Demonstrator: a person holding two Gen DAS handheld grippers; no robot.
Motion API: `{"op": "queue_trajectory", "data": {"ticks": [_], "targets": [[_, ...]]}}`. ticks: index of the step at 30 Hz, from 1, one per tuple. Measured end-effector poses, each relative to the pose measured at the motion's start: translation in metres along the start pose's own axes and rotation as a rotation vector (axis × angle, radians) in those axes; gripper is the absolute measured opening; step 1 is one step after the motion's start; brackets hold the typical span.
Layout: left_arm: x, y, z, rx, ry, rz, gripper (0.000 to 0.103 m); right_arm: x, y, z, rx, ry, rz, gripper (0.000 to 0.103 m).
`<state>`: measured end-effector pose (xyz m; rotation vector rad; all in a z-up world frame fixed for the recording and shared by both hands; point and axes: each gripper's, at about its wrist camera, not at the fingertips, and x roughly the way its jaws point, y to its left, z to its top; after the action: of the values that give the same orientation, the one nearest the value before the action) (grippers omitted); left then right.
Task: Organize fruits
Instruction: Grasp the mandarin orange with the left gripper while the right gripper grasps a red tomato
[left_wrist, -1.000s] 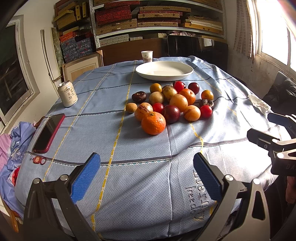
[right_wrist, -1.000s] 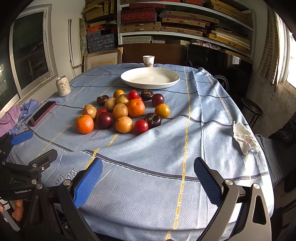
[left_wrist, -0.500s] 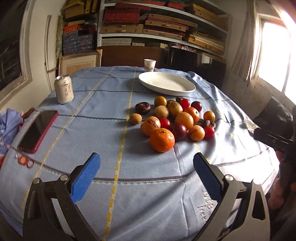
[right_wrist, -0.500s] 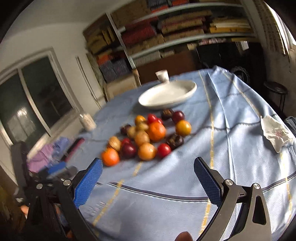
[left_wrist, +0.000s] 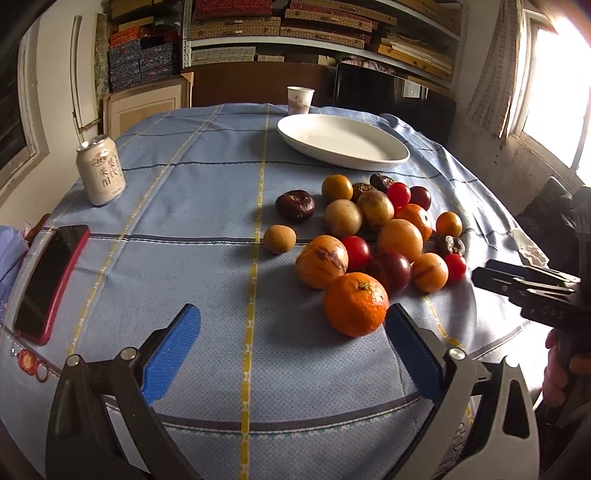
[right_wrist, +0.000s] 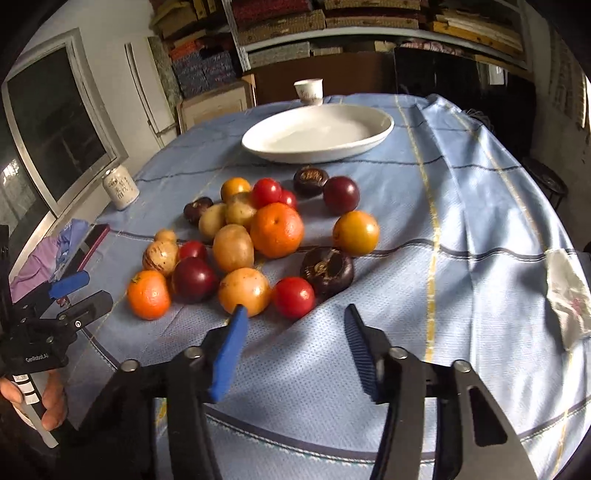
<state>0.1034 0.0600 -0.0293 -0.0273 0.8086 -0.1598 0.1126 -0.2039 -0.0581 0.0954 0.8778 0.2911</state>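
Two hand-held grippers hover over our bench, which is draped in a pale blue checked cloth (left_wrist: 207, 221). Our left hand-held gripper (left_wrist: 293, 345) stands wide open and empty, its right blue pad just beside a large round orange mandarin (left_wrist: 356, 304) at the near edge of the fruit pile. Our right hand-held gripper (right_wrist: 293, 345) has just been closing; its jaws are now partly narrowed with nothing between them, and a small glossy red tomato (right_wrist: 294, 297) lies just beyond its tips. Behind the heap of mixed fruit sits a wide white oval ceramic plate (right_wrist: 373, 138), bare of fruit.
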Motion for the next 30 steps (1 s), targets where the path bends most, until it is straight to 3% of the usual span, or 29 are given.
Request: {"op": "queue_trajectory", "data": {"ticks": [3,11,23,26,30], "targets": [[0.005,0.002,0.001,0.001,0.006,-0.003,0.096,0.014,0.005,0.004,0.004,0.031,0.003,0.049],[0.016,0.001,-0.001,0.004,0.036,-0.021,0.089,0.027,0.001,0.015,0.055,0.051,0.008,0.029],[0.02,-0.002,0.003,0.011,0.065,-0.033,0.089,0.048,-0.008,0.026,0.104,0.088,0.089,0.028],[0.02,-0.01,0.006,0.04,0.074,-0.046,0.088,0.041,-0.013,0.022,0.131,0.051,0.145,0.028],[0.024,-0.02,0.009,0.058,0.099,-0.114,0.078,0.029,-0.025,0.015,0.169,-0.014,0.184,0.028]]}}
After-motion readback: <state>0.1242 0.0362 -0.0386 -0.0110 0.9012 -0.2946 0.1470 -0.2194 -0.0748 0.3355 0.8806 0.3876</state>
